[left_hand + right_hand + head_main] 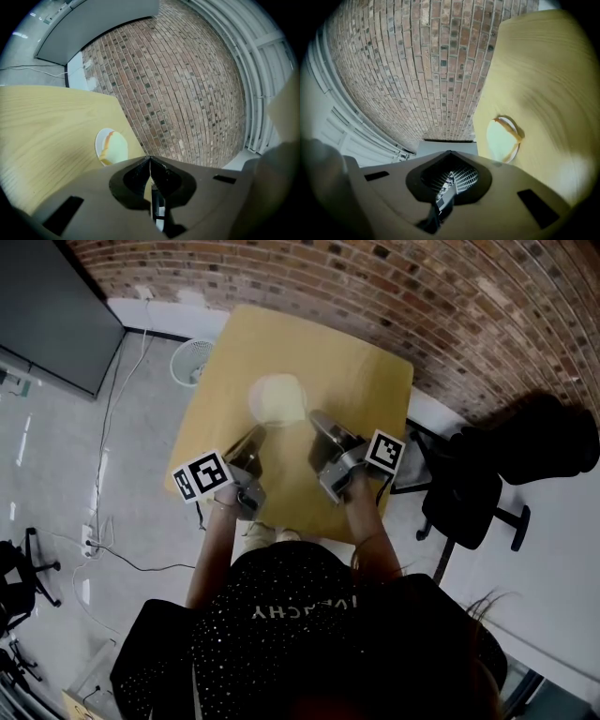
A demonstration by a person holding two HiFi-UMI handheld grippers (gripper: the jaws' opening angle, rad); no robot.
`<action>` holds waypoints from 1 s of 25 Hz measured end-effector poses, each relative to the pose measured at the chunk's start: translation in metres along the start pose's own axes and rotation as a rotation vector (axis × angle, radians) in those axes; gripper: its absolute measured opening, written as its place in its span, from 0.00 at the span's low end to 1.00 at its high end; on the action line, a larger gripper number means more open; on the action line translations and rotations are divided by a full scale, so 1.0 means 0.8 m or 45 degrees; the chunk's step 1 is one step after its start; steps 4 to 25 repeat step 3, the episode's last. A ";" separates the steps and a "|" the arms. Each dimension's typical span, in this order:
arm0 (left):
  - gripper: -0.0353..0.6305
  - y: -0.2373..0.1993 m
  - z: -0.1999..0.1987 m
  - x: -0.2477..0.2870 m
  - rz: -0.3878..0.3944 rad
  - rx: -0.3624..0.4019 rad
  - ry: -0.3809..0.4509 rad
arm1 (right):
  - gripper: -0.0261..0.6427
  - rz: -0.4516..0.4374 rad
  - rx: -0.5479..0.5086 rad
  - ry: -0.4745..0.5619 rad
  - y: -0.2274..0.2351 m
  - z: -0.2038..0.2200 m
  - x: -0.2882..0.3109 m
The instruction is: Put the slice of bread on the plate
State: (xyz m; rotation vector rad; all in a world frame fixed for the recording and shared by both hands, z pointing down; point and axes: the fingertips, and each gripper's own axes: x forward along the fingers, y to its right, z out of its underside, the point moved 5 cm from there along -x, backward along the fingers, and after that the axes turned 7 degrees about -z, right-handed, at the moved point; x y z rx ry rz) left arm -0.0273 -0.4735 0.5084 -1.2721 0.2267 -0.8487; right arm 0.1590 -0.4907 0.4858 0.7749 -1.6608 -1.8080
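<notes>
A pale slice of bread (279, 401) with a brown crust lies on a round white plate (251, 397) in the middle of the yellow wooden table (361, 381). Both grippers hover over the table's near half, short of the plate and apart from it. My left gripper (258, 433) is shut and holds nothing. My right gripper (316, 418) is also shut and empty. The left gripper view has the bread (115, 147) on the plate (98, 143) just past the closed tips (150, 158). In the right gripper view the bread (501, 139) sits to the right of the closed tips (450, 152).
A brick wall (450, 306) runs behind the table. A black office chair (478, 493) stands at the table's right. A white fan (194, 360), a dark panel (47, 315) and cables lie on the floor to the left.
</notes>
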 end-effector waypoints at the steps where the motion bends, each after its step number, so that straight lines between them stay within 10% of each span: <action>1: 0.07 0.001 0.001 0.000 -0.001 0.002 -0.003 | 0.06 0.002 -0.001 -0.001 0.000 0.000 0.000; 25: 0.07 0.002 0.002 0.000 -0.007 0.007 -0.009 | 0.06 0.005 -0.005 -0.004 -0.001 0.000 0.000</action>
